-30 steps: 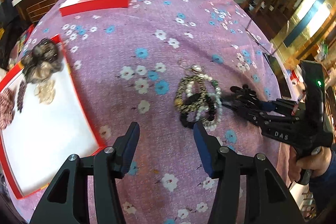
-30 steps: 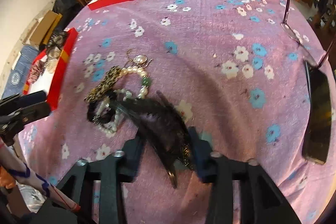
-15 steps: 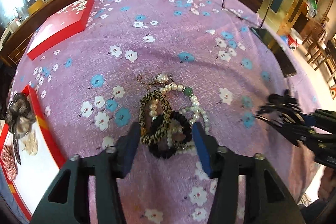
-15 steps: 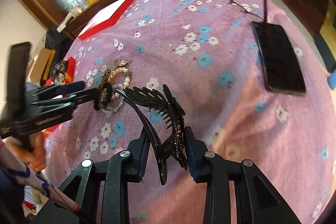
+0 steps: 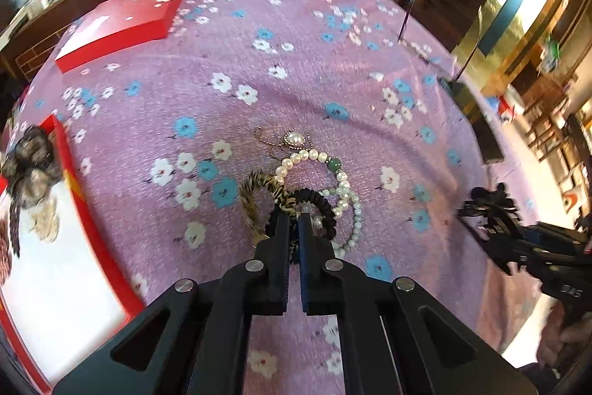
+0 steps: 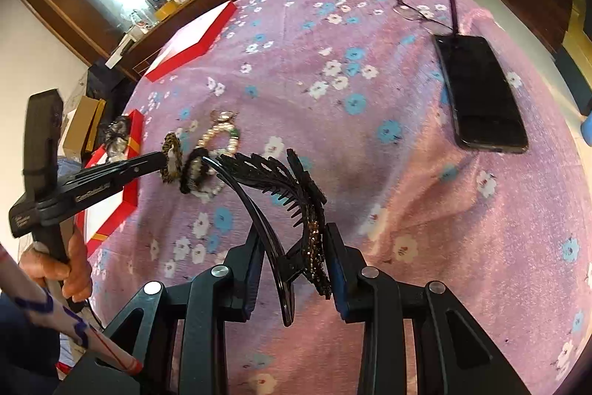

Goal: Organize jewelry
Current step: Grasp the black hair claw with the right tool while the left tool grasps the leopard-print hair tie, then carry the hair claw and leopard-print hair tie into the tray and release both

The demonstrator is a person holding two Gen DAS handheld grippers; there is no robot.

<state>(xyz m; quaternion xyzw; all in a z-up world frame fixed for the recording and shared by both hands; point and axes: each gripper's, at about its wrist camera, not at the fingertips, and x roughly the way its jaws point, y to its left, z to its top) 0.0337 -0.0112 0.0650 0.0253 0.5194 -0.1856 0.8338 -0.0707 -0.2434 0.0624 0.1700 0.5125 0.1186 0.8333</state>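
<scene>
The left gripper [image 5: 294, 224] is clenched on a leopard-print scrunchie [image 5: 255, 198] in the jewelry pile on the floral tablecloth [image 5: 296, 69]. The right gripper [image 6: 292, 261] grasps a black hair claw [image 6: 285, 195]. Lifting slowly should keep the tangled pearl bracelet [image 5: 333, 173] behind, before carrying to the red tray [image 5: 70, 165].

Bracelet pile [image 5: 310, 187] mid-table [image 5: 296, 69]; open box [image 5: 63, 269] left; phone [image 6: 481, 95] right; lid [image 5: 122, 24] behind.
</scene>
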